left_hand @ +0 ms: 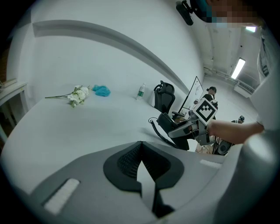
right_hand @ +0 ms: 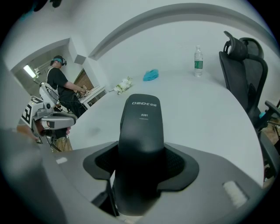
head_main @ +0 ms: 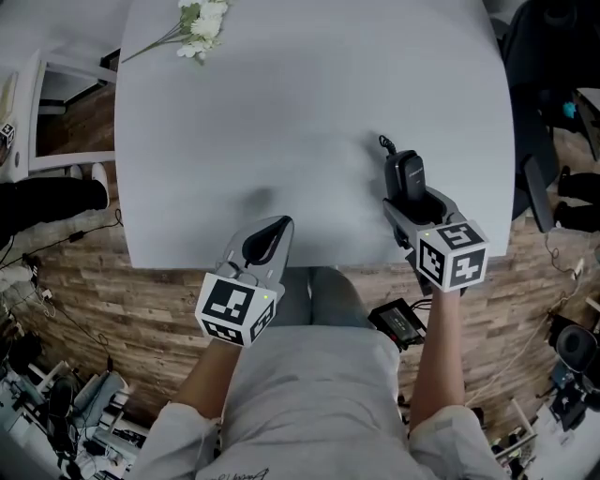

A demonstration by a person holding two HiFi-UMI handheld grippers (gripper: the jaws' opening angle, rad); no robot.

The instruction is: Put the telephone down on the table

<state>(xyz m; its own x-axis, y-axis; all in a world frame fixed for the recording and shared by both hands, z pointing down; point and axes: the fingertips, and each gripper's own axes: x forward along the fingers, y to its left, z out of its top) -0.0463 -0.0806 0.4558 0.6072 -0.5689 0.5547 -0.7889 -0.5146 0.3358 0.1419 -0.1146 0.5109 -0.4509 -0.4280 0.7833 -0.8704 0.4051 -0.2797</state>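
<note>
Phone (head_main: pixel 405 173): black handset with white print on its back and a coiled cord at the far end, over the 4 o'clock edge of the table (head_main: pixel 309 112).
Right gripper (head_main: pixel 413 200): jaws wide, clamped on the handset's sides.
Left gripper (head_main: pixel 267 242): jaws together, empty, at the 7 o'clock edge.
Table: white, rounded, open middle.
Flowers (head_main: pixel 199 21): 11 o'clock, well apart.

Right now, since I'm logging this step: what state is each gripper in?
Left gripper: closed, empty.
Right gripper: closed on the phone.
</note>
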